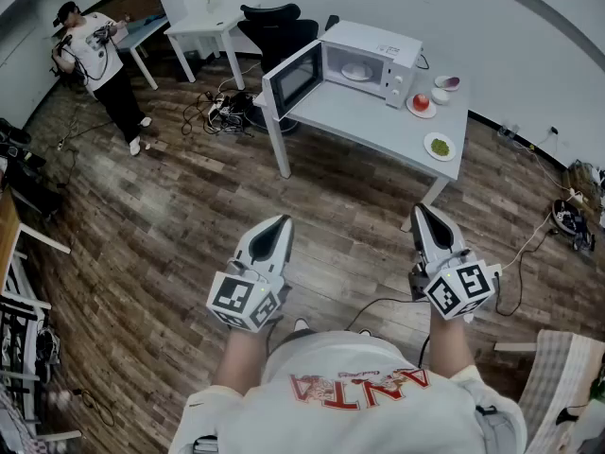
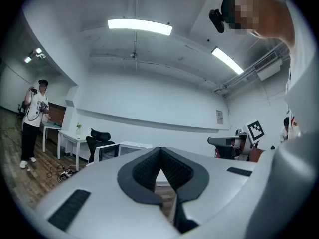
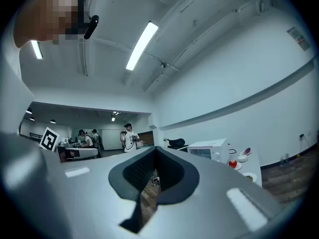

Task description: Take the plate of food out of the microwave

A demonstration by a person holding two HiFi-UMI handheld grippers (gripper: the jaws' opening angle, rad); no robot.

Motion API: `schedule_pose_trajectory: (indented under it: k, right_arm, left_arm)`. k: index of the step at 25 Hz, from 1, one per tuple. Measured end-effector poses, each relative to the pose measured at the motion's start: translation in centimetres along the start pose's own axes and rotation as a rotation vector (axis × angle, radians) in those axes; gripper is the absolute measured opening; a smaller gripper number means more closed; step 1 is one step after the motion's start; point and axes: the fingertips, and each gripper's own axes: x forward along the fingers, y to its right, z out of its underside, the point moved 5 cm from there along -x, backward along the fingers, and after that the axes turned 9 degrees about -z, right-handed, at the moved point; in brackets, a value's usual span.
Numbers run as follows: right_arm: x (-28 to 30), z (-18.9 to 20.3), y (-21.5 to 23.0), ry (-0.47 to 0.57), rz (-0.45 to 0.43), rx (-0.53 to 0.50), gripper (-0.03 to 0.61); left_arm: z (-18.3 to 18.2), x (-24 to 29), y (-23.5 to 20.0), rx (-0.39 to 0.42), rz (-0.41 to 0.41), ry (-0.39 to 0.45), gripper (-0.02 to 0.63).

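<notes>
The white microwave (image 1: pixel 371 53) stands on a grey table (image 1: pixel 364 123) across the room, its door (image 1: pixel 292 77) swung open to the left. A white plate (image 1: pixel 356 71) lies inside it. My left gripper (image 1: pixel 282 221) and right gripper (image 1: pixel 419 211) are held low in front of me, far from the table, both shut and empty. The left gripper view shows the shut left gripper (image 2: pixel 160 153) pointing at the microwave (image 2: pixel 130 147). In the right gripper view the right gripper (image 3: pixel 154 151) is shut too, and the microwave (image 3: pixel 209 149) is off to its right.
Right of the microwave sit a plate with a red fruit (image 1: pixel 421 104), two small bowls (image 1: pixel 442 90) and a plate of green food (image 1: pixel 440 146). A person (image 1: pixel 99 53) stands far left. An office chair (image 1: pixel 279 22), a white side table (image 1: pixel 208 31) and floor cables (image 1: pixel 222 112) lie behind.
</notes>
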Motion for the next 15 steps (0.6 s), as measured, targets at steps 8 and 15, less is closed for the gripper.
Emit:
schedule_pose_trajectory:
  k: [8, 15]
  right_arm:
    - [-0.2, -0.1, -1.1, -0.006, 0.002, -0.001, -0.002]
    - [0.0, 0.0, -1.5, 0.009, 0.012, 0.029, -0.002]
  left_arm:
    - [-0.3, -0.8, 0.2, -0.003, 0.008, -0.002, 0.009]
    - [-0.2, -1.5, -0.3, -0.015, 0.008, -0.002, 0.009]
